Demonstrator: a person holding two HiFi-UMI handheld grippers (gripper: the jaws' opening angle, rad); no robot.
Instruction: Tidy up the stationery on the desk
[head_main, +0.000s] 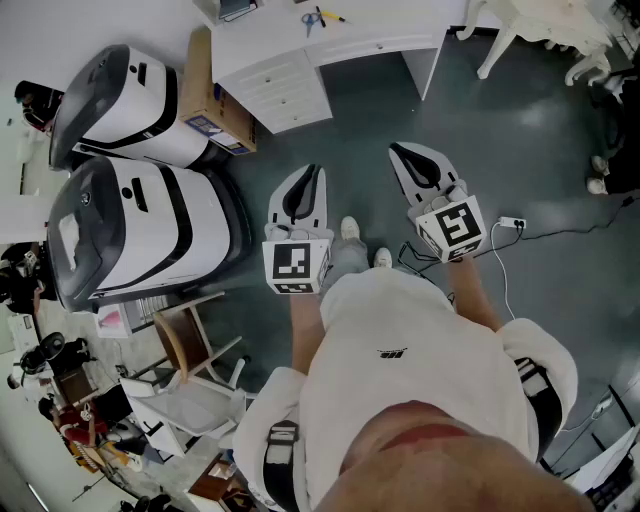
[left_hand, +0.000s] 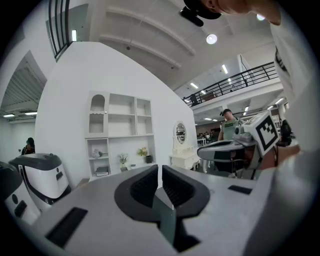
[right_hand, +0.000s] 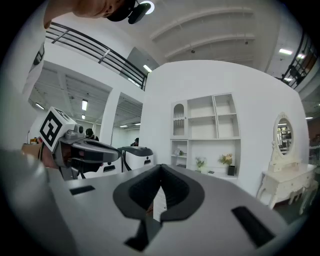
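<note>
On desk (head_main: 392, 24), near front edge: scissors (head_main: 311, 19) and pen (head_main: 334, 16), side by side.
Head view: left gripper (head_main: 313, 172) and right gripper (head_main: 400, 152) over floor (head_main: 500, 120), well short of desk.
Left gripper view: jaws together, nothing between.
Right gripper view: jaws together, nothing held.

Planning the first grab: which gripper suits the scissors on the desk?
Left, narrowly: the left gripper points straight at the scissors; the right gripper sits off to the side. Both are shut, empty, far from the desk.
</note>
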